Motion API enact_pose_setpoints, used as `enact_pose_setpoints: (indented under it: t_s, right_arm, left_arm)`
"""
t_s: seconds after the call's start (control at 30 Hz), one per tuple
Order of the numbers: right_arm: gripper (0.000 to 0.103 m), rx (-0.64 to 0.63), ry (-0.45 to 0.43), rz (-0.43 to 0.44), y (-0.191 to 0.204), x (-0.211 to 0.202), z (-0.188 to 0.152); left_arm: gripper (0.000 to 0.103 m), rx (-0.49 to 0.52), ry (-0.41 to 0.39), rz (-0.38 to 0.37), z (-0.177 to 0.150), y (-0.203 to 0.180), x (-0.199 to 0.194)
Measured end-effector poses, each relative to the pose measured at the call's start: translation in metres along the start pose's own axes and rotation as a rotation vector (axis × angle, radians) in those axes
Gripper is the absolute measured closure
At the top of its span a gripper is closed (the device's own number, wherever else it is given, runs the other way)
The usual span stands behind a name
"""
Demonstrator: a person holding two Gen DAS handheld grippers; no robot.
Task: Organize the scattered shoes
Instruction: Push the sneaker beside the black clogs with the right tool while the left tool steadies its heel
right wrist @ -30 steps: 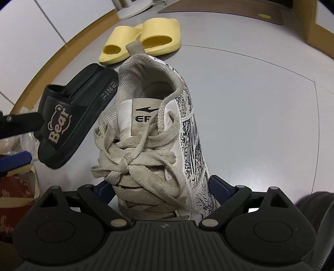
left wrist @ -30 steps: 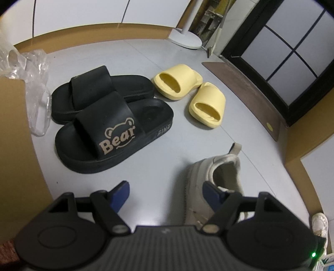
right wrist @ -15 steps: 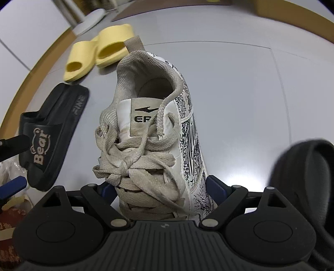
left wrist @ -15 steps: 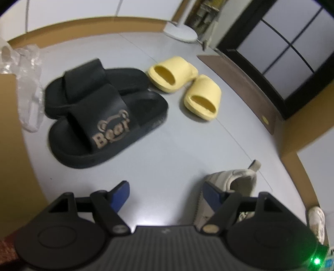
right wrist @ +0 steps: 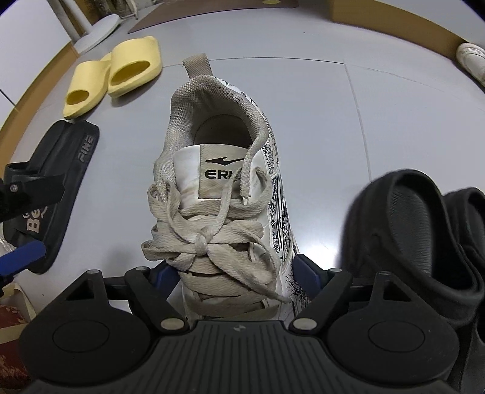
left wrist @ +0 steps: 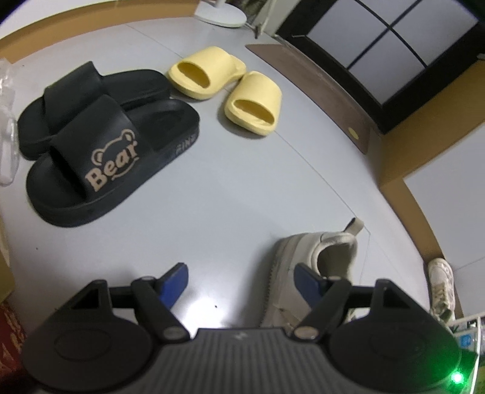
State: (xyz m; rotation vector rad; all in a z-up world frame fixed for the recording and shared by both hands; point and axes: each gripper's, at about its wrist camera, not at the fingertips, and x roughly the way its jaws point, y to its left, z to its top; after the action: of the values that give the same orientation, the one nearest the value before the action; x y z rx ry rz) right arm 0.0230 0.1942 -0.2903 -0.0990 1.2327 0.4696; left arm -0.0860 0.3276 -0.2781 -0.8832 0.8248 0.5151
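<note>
My right gripper [right wrist: 233, 272] is shut on a white laced sneaker [right wrist: 224, 188] with black print, its blue pads pressed against both sides of the forefoot. The same sneaker shows in the left wrist view [left wrist: 315, 263], heel pointing away. My left gripper [left wrist: 241, 282] is open and empty above the grey floor, left of the sneaker. Two black "Bear" slides [left wrist: 109, 160] lie side by side at the left. Two yellow slides [left wrist: 230, 91] lie beyond them. A second white sneaker [left wrist: 441, 285] lies at the far right by the wall.
A black shoe [right wrist: 424, 239] lies close to the right of the held sneaker. A brown doormat [left wrist: 318, 88] lies before a dark door. A white fan base [left wrist: 219, 13] stands at the back. Clear plastic wrap [left wrist: 6, 127] and a cardboard box edge are at the left.
The right gripper has carried the sneaker to the right, away from the black slides, and a black shoe has come into view beside it. The left gripper stays open.
</note>
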Motion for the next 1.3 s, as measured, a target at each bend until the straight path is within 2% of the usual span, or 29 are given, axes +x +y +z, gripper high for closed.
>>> enact_pose_setpoints:
  t_s: [0.3,0.53,0.63,0.7,0.8,0.87,0.9,0.93,1.13,1.3]
  right_arm:
    - [0.027,0.123,0.039,-0.030,-0.008,-0.013,-0.005]
    - [0.024,0.179,0.061,-0.046,0.001,-0.010,-0.015]
    - [0.021,0.152,0.057,-0.054,0.003,-0.009,-0.016]
    - [0.009,0.107,0.055,-0.058,0.002,-0.005,-0.014]
    - [0.000,0.039,0.064,-0.065,0.001,0.005,-0.013]
    - [0.000,-0.013,0.075,-0.078,0.004,0.013,-0.012]
    - [0.005,-0.032,0.083,-0.085,0.007,0.016,-0.013]
    - [0.005,-0.033,0.105,-0.086,0.010,0.019,-0.014]
    - [0.008,0.134,0.155,-0.088,0.002,0.019,-0.009]
    - [0.009,0.160,0.179,-0.099,0.001,0.016,-0.011]
  left_arm:
    - [0.024,0.039,0.013,-0.042,-0.003,-0.009,0.000]
    - [0.024,0.035,0.016,-0.040,-0.001,-0.007,-0.001]
    - [0.024,0.040,0.021,-0.036,-0.001,-0.006,-0.001]
    - [0.024,0.043,0.026,-0.036,-0.001,-0.006,-0.001]
    - [0.024,0.052,0.040,-0.037,-0.002,-0.008,-0.001]
    - [0.023,0.067,0.057,-0.036,-0.002,-0.009,0.000]
    - [0.023,0.070,0.067,-0.034,-0.002,-0.009,0.000]
    - [0.021,0.072,0.078,-0.033,-0.002,-0.009,0.000]
    - [0.010,0.091,0.130,0.000,-0.002,-0.004,0.001]
    - [0.008,0.143,0.168,0.006,-0.006,-0.006,0.003]
